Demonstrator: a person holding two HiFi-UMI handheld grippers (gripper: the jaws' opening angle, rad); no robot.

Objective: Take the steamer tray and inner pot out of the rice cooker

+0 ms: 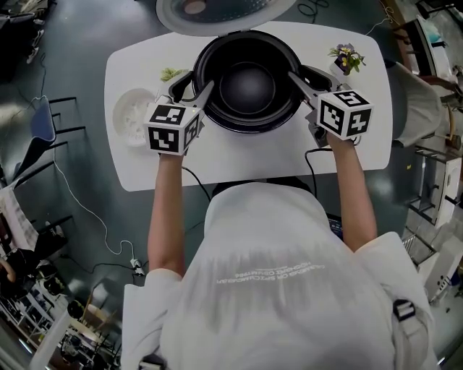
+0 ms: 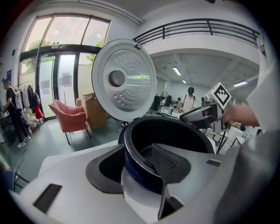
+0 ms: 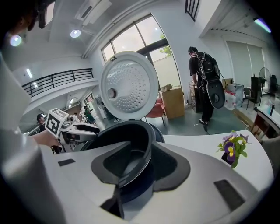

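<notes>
The rice cooker's black inner pot (image 1: 247, 85) sits in the cooker at the middle of the white table (image 1: 253, 155). The lid (image 1: 217, 11) stands open behind it. A white steamer tray (image 1: 134, 115) lies on the table to the left of the cooker. My left gripper (image 1: 200, 81) straddles the pot's left rim, one jaw inside and one outside. In the left gripper view the rim (image 2: 131, 144) runs between the jaws with a gap on the outer side, so it is open. My right gripper (image 1: 300, 74) straddles the right rim (image 3: 146, 144) in the same way, open.
A small pot of purple flowers (image 1: 346, 58) stands at the table's back right, and a little green plant (image 1: 172, 74) sits left of the cooker. A black cable (image 1: 311, 162) runs off the table's front edge. People stand in the room behind.
</notes>
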